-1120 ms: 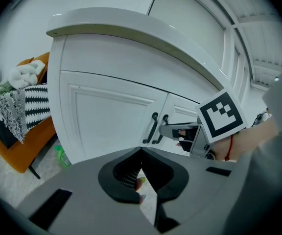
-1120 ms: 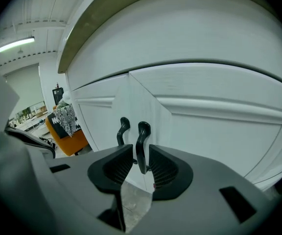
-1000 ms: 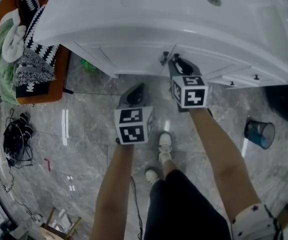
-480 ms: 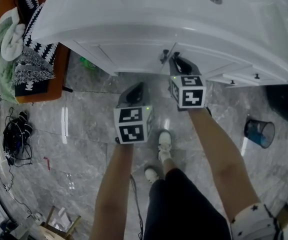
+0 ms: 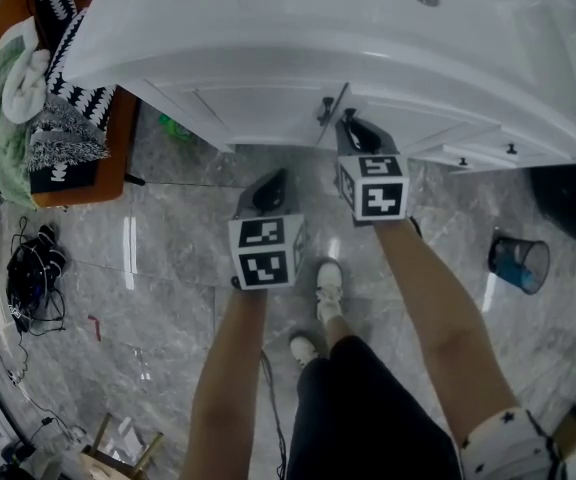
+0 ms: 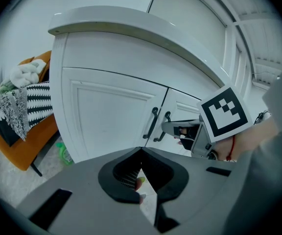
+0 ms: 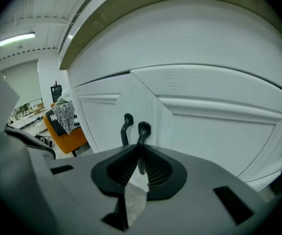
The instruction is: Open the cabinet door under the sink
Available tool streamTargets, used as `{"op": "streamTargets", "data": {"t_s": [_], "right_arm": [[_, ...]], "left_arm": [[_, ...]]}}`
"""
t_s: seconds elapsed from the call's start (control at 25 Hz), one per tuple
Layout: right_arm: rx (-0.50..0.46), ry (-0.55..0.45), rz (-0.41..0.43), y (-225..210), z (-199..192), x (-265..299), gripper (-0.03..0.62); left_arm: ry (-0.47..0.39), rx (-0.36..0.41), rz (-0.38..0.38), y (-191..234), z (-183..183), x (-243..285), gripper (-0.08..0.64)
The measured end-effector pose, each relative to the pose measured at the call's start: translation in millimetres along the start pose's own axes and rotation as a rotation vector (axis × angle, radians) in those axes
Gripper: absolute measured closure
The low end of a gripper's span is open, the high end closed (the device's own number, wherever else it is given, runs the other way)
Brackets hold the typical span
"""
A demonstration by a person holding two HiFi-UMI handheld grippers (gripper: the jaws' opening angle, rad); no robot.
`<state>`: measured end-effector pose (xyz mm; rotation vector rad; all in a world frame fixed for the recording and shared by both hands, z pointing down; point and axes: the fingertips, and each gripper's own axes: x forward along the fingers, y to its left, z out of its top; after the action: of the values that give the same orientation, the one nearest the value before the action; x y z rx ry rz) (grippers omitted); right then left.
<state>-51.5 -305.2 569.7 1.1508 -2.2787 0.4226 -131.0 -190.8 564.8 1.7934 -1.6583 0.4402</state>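
The white cabinet under the sink fills the head view's 12 o'clock. Its right door is probably light, rigid and free-swinging. It is best pulled by the slim, hard handle. The right gripper has just closed its jaws on that handle. The left gripper is closed and empty.

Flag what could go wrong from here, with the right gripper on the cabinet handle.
1. Slip: the right gripper has just closed its jaws on the thin black right handle. A pull at a slant might slide them off.
2. Snag: the left handle sits right beside it and could catch a jaw.
3. Swing path: the person's shoe and the shut left gripper are in front of the cabinet. The right door may bump them.
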Motion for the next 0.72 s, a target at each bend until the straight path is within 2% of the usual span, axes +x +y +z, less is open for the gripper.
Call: {"op": "streamTargets", "data": {"t_s": [0.72], "right_arm": [[0.003,-0.009,-0.005,5.3,-16.0,-19.0,0.543]], "left_arm": [[-0.003,0.006,0.008,-8.2,-4.1,-10.3,0.555]]}}
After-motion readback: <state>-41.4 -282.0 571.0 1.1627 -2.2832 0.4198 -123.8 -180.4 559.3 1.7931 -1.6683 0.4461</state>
